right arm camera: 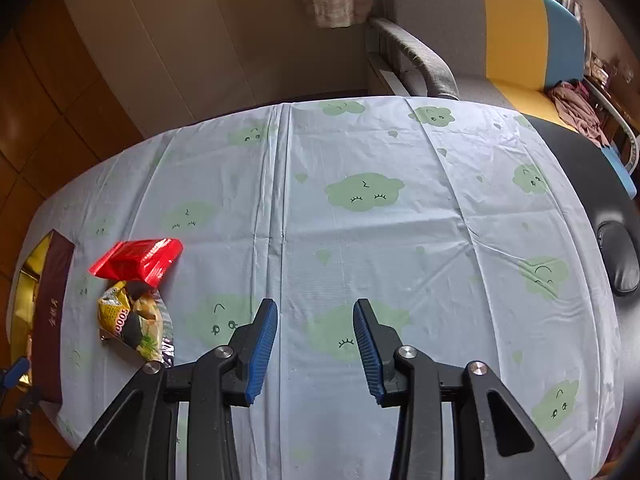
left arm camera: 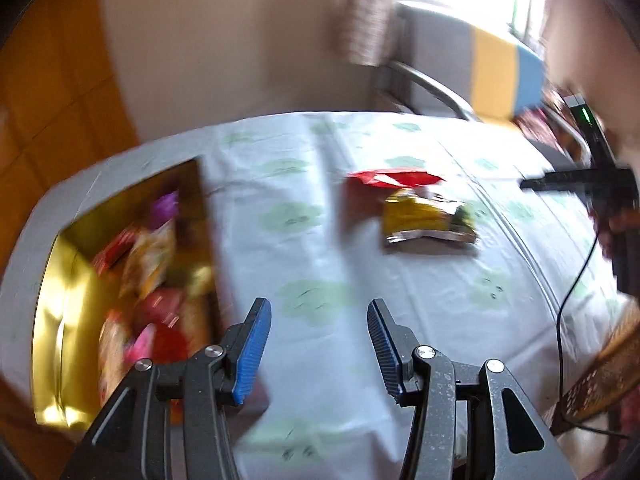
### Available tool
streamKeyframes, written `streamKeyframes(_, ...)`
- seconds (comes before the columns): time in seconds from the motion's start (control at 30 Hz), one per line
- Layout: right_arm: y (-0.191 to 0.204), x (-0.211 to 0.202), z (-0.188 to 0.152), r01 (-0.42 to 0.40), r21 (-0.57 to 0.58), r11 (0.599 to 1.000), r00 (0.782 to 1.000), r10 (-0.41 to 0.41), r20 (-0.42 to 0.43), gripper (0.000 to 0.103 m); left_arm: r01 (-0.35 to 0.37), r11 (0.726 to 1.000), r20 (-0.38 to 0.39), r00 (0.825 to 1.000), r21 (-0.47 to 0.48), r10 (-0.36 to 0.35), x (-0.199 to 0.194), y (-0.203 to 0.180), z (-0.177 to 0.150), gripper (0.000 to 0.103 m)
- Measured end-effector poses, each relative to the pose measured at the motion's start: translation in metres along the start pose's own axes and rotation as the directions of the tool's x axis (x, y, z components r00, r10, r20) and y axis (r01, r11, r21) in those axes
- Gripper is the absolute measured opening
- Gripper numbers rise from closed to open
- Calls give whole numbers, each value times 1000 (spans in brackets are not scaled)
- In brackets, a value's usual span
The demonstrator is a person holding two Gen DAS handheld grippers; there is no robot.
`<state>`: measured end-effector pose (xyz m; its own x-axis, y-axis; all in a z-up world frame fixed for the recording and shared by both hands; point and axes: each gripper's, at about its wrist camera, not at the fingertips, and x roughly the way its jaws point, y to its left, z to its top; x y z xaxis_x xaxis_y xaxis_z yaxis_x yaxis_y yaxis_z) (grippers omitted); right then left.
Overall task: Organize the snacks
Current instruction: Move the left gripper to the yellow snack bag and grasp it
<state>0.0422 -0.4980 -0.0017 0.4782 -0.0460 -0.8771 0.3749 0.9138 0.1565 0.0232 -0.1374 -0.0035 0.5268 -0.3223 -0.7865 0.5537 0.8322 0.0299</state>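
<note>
Snacks remain outside the gold box: a red packet touching a yellow packet, near the bench's left edge just beside the box, which seems full through the blur. Both the left hand-held gripper and right hand-held gripper hang empty, jaws parted, over bare cloth stretching rightward.

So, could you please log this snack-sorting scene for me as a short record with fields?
surface: table under a pale blue cloth with green clouds
container: gold-lined open box, holding assorted snack packets
loose snacks: shiny red foil packet; yellow crinkled packet, touching it
left gripper: fingers apart, nothing between
right gripper: fingers apart, nothing between
image quality: left view blurred
</note>
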Motion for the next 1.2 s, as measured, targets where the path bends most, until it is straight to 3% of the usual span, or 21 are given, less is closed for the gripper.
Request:
streamKeyframes(0.1, -3, -4, 1, -24, 26, 999, 1000, 24, 9, 40, 46, 987, -22, 999, 151, -43, 17, -29, 16, 52)
streamKeyframes(0.17, -4, -6, 1, -30, 37, 999, 999, 29, 14, 40, 72, 964, -25, 997, 257, -68, 29, -48, 28, 62)
streamKeyframes(0.27, -6, -6, 2, -40, 51, 998, 999, 39, 13, 40, 106, 918, -24, 994, 383, -105, 46, -72, 46, 67)
streamKeyframes(0.43, -6, -5, 1, -59, 61, 996, 998, 59, 6, 40, 152, 849, -58, 988, 506, -143, 73, -97, 71, 71)
streamKeyframes(0.63, -9, -6, 4, -76, 82, 994, 997, 75, 8, 40, 222, 802, -153, 975, 554, -164, 111, -109, 89, 73)
streamKeyframes(0.77, -9, -8, 5, -87, 88, 992, 996, 87, 12, 40, 301, 812, -226, 950, 500, -213, 125, -106, 86, 80)
streamKeyframes(0.93, -7, -11, 5, -100, 83, 992, 995, 98, 24, 40, 452, 811, -276, 888, 372, -368, 104, -102, 72, 81)
streamKeyframes(1.03, -7, -13, 5, -99, 82, 992, 995, 97, 26, 40, 495, 808, -275, 864, 319, -421, 88, -98, 63, 80)
streamKeyframes(1.1, -6, -13, 4, -98, 76, 992, 995, 96, 27, 40, 485, 812, -269, 870, 324, -412, 82, -97, 62, 78)
streamKeyframes(1.2, -5, -13, 3, -91, 70, 993, 996, 90, 24, 40, 403, 814, -223, 914, 419, -337, 75, -101, 68, 77)
